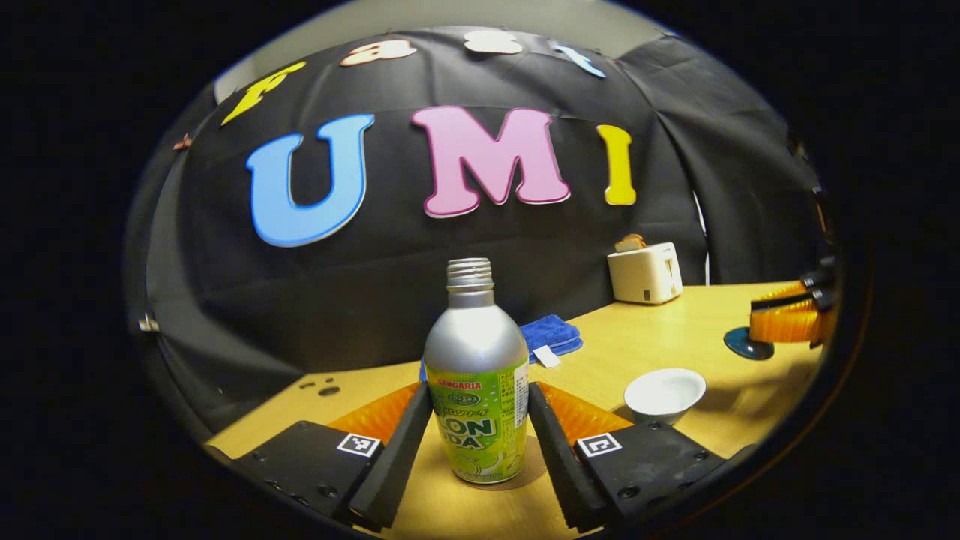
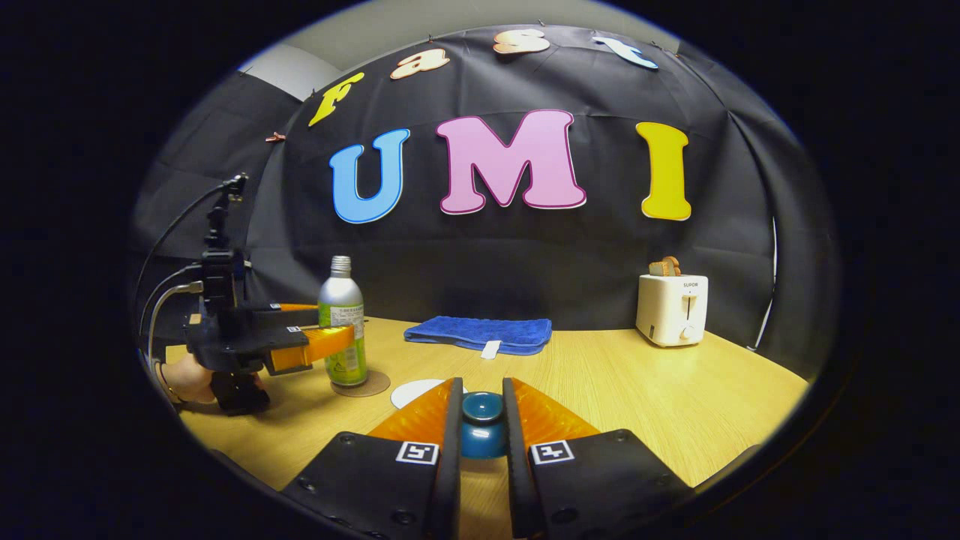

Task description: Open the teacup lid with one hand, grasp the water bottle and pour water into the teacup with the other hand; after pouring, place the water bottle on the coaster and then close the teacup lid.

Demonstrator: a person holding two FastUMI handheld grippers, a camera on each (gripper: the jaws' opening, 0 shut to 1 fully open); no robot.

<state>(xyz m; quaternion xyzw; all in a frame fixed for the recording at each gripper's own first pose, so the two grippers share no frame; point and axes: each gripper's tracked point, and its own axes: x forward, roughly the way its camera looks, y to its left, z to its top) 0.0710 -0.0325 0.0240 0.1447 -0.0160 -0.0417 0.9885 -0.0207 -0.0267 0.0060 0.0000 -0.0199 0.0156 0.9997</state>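
Two tongs are at work over the wooden tabletop; the left tongs stand at either side of the water bottle, which is upright on a round coaster with its cap off; the fingers lie just beside the bottle's label, and whether they press it or stand slightly apart cannot be told from the left gripper view; in the right gripper view the same left tongs reach in from the left, level with the bottle, and a hand shows behind them. The right tongs are narrow and closed on the knob of the teacup lid, a dark blue piece held between both fingers; in the left gripper view the right tongs sit far right with the lid's dark rim under them. The white teacup stands open on the tabletop, to the right of the bottle, apart from it. A folded blue cloth lies near the back wall; a white toaster holding a slice of bread stands at the right rear.
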